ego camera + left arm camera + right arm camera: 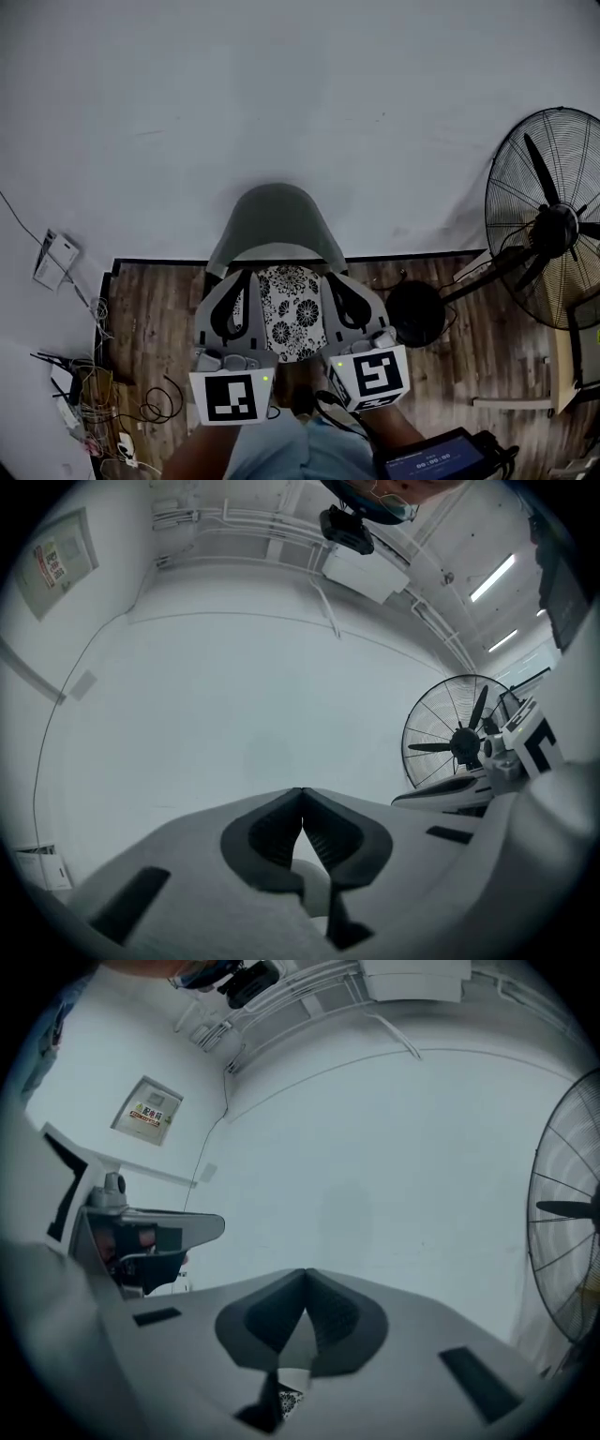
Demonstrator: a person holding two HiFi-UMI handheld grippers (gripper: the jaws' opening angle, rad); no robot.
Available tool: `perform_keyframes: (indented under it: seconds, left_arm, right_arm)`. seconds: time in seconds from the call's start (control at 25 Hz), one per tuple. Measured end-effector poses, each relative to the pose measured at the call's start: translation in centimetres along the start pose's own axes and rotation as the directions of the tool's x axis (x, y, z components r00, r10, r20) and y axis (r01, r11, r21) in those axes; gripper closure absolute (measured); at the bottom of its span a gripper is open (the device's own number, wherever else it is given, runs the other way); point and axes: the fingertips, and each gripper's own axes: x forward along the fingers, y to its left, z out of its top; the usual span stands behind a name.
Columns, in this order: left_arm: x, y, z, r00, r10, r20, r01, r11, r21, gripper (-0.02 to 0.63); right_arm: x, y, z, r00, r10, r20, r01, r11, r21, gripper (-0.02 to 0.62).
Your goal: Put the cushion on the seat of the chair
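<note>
Over on the left, left claw (301,793) pressed together, nothing pinched. Dead centre, flowered cushion (292,314) lying on the seat of the grey chair (277,220), flanked by both claws. Looks soft, light and floppy: probably best pinched at an edge or corner, likely to sag if lifted. Over right, right claw (305,1275) closed tight too, empty.

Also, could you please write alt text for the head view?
Seen from above, a floral cushion lies on a grey chair. The left tool and right tool, both shut, flank it; a fan stands at right.
</note>
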Motion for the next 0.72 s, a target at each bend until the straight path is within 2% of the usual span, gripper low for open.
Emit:
perform_keyframes:
  seconds: [0.72]
  left_arm:
    - [-1.1, -1.7, 0.1, 1.000, -0.025, 0.000, 0.025, 0.999, 0.022, 0.597]
  right_arm:
    - [-2.1, 0.5, 1.2, 0.999, -0.008, 0.034, 0.010, 0.999, -0.045, 0.591]
